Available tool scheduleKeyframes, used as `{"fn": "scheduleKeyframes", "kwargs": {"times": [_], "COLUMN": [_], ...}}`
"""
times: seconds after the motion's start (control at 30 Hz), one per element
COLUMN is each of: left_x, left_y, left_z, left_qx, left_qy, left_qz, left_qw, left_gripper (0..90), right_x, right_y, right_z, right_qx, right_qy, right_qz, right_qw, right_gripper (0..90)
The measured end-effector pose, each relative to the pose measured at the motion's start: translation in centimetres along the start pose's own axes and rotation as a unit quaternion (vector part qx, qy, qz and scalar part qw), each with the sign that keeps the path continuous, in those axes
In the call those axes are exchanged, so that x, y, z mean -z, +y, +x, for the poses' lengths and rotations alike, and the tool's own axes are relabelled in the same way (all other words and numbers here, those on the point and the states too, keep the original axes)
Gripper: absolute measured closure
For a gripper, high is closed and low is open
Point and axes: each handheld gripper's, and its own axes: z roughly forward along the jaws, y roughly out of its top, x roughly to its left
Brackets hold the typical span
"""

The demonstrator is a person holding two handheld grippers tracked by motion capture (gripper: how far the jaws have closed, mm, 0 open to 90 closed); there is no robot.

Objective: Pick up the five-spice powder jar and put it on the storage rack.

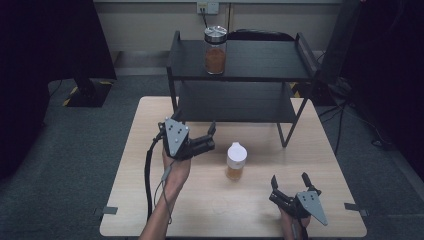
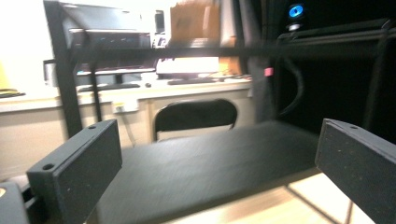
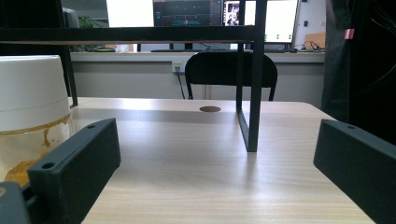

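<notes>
Left fingers point(image 1: 209, 134): spread wide, empty, raised off the counter point(image 1: 150, 150) and aimed at the black shelf rack point(image 1: 240, 107).
Right fingers point(image 1: 290, 182): apart, empty, resting low near the counter's front edge.
White-capped jar point(image 1: 236, 161): upright between both hands, ahead-left of my right fingers, within reach of either.
Metal-lidded jar point(image 1: 215, 50): on the rack's top shelf, beyond my left fingers.

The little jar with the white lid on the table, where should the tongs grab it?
Probably around the clear body of the little jar, below its white lid. It stands upright, so come level from the side; the right tongs are open and nearest.
</notes>
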Motion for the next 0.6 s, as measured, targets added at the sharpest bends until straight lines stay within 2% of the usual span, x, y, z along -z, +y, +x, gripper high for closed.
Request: {"fn": "scheduleKeyframes", "kwargs": {"times": [0.07,0.17,0.3,0.43,0.53,0.6], "left_x": [0.7,1.7,2.8,3.9,4.4,4.7], "left_y": [-1.8,-4.1,-6.6,-8.9,-10.5,-11.3], "left_z": [-0.2,-0.5,-1.2,-1.3,-1.8,-1.8], "left_qx": [0.01,0.023,0.007,0.017,0.004,0.007], "left_qy": [0.009,0.024,0.042,0.038,0.046,0.047], "left_qz": [-0.005,0.0,0.018,0.032,0.039,0.041], "left_qw": [0.9999,0.9994,0.9989,0.9986,0.9982,0.998], "left_gripper": [0.0,0.0,0.0,0.0,0.0,0.0], "right_x": [0.0,0.0,0.0,0.0,0.0,0.0], "right_y": [0.0,0.0,0.0,0.0,0.0,0.0], "right_z": [0.0,0.0,0.0,0.0,0.0,0.0], "right_qx": [0.0,0.0,0.0,0.001,0.001,0.001], "right_qy": [0.0,0.001,0.001,0.001,0.0,0.0], "right_qz": [0.0,0.0,0.0,0.0,0.0,0.0], "right_qw": [1.0,1.0,1.0,1.0,1.0,1.0], "right_gripper": [0.0,0.0,0.0,0.0,0.0,0.0]}}
